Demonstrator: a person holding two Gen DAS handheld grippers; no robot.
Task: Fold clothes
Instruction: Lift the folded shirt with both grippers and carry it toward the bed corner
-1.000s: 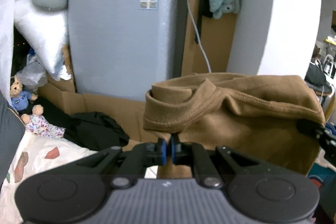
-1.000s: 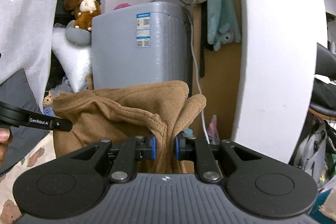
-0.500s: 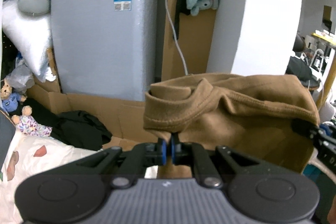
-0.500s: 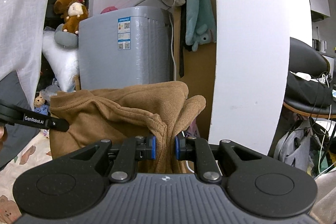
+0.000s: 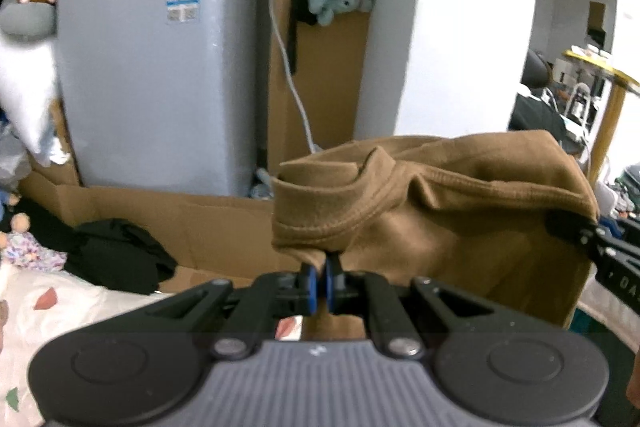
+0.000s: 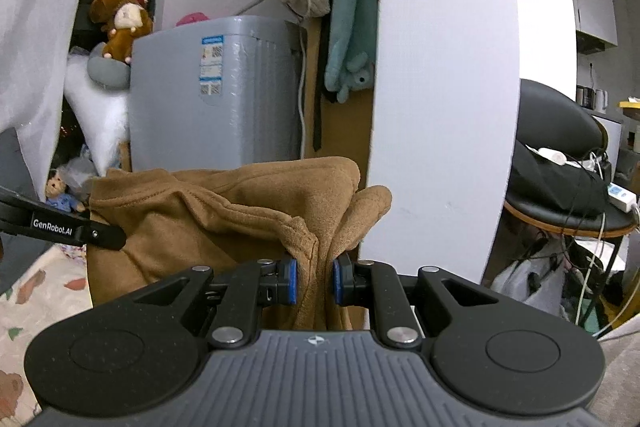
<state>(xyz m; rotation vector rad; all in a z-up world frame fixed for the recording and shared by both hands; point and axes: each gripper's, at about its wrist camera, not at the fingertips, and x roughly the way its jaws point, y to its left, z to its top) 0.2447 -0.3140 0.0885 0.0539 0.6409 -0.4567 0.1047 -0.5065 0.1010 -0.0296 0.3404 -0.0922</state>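
While both ends hang lifted | left hand-held gripper (image 5: 319,281) pinched tight on brown garment (image 5: 448,211) hem just ahead of its pads | right hand-held gripper (image 6: 315,282) clamped on bunched cloth | garment stretched between them | grey appliance (image 5: 160,67) well beyond
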